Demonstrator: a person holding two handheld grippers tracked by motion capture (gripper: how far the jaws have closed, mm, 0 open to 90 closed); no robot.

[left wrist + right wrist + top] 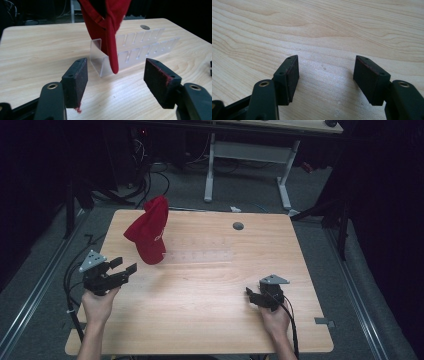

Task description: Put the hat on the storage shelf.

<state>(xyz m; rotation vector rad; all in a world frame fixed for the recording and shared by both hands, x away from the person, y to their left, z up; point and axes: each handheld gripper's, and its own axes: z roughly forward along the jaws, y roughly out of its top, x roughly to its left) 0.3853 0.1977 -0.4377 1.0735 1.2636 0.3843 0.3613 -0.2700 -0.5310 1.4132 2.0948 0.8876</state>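
Currently on the bench: one red cap, one clear rack, two hand-held grippers

Item 1. Red baseball cap point(149, 230), propped upright on the left end of a clear acrylic slotted rack point(200, 255), in the far-left part of the bench point(210, 300). White marking on the cap's side shows in the high view but is too small to read. In the left gripper view the cap point(107, 27) hangs down over the rack's near end, brim tip pointing toward the bench surface, with a strap or seam visible on its underside.

Item 2. Rack, transparent, two stepped rows of slots; faint from above, plainly seen in the left gripper view point(140, 47).

Item 3. Left gripper point(122, 267), held in the person's left hand point(98, 305) near the bench's left edge, aimed at the cap. Jaws spread wide, nothing between them; red lint clings to one pad point(78, 82).

Item 4. Right gripper point(252, 296), held in the right hand point(276, 320) near the front right, well apart from the cap. Jaws spread, over bare wood grain in the right gripper view point(325, 75).

Item 5. Round grey grommet point(238, 226) in the bench top, far side.

Beyond the bench: a white-legged desk point(250, 165) and floor cables point(150, 175).
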